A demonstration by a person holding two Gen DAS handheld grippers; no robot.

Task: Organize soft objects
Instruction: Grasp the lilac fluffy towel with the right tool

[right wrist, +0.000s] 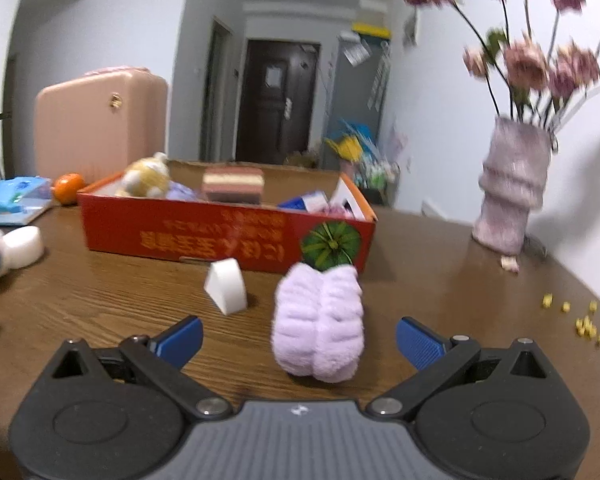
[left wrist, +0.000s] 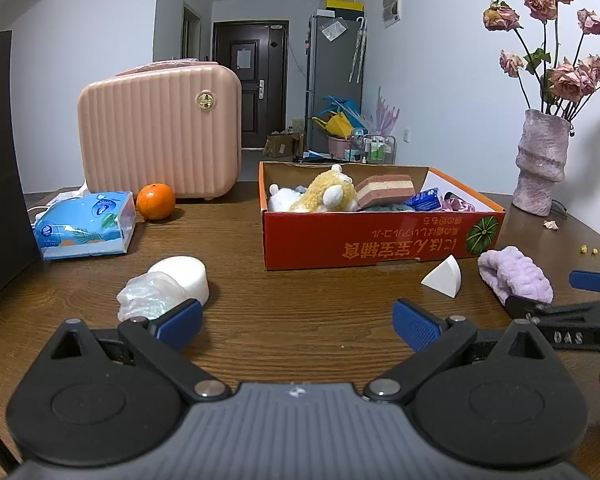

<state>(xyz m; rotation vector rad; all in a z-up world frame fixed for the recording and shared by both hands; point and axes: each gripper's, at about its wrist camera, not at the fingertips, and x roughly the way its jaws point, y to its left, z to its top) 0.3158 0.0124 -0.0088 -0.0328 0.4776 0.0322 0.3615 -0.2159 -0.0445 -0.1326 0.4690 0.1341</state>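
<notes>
Your left gripper (left wrist: 298,326) sits low over the wooden table (left wrist: 300,292), level and facing the red cardboard box (left wrist: 380,240); its blue pads (left wrist: 414,324) are spread wide with only bare tabletop between them. A white round sponge (left wrist: 182,276) and a crumpled clear plastic bag (left wrist: 150,296) lie just beyond the left pad, the bag touching the sponge. Your right gripper (right wrist: 300,340) is also low and level, pointed at the box; its fingers (right wrist: 420,342) stand fully apart, gripping nothing. The lilac fluffy cloth (right wrist: 320,324) lies on the table between those spread fingers, touching neither pad, its far end near the box's front wall. A white wedge sponge (right wrist: 226,286) rests just to the left of the cloth, apart from it. The box holds a yellow plush toy (left wrist: 328,192), a layered pink sponge (left wrist: 384,190) and other soft items; the right view is motion-blurred. Beyond, a pink case (left wrist: 160,136), an orange (left wrist: 155,201) and a tissue pack (left wrist: 86,224) stand to the left; a vase (left wrist: 540,160) of dried roses stands to the right.
</notes>
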